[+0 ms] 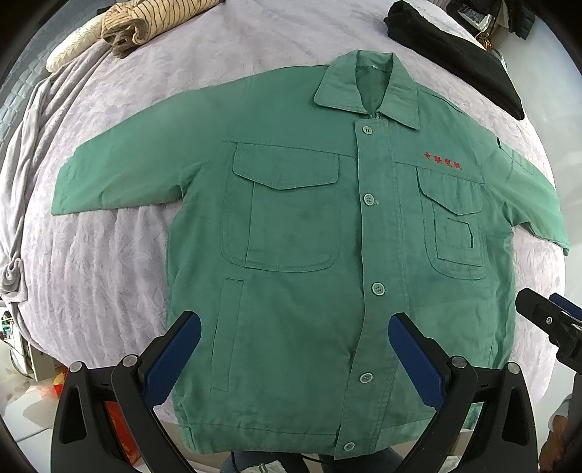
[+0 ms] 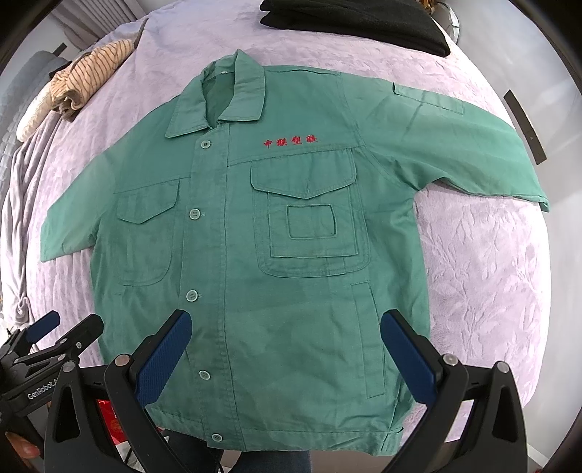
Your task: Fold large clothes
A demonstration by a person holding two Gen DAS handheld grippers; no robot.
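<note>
A green work jacket (image 1: 305, 225) lies flat, face up and buttoned on a lilac bedspread (image 1: 109, 276), collar away from me and both sleeves spread out. It has chest pockets and red embroidered characters (image 2: 291, 142). My left gripper (image 1: 294, 327) is open and empty, held above the jacket's lower front near the hem. My right gripper (image 2: 287, 324) is open and empty too, above the jacket (image 2: 262, 236) near its hem. The right gripper shows at the right edge of the left wrist view (image 1: 545, 316); the left gripper shows at the lower left of the right wrist view (image 2: 54, 334).
A folded black garment (image 1: 458, 54) lies at the far right of the bed, also in the right wrist view (image 2: 356, 22). A striped beige garment (image 1: 134, 25) lies at the far left, also in the right wrist view (image 2: 83, 76). A grey blanket (image 1: 25, 152) hangs at the left edge.
</note>
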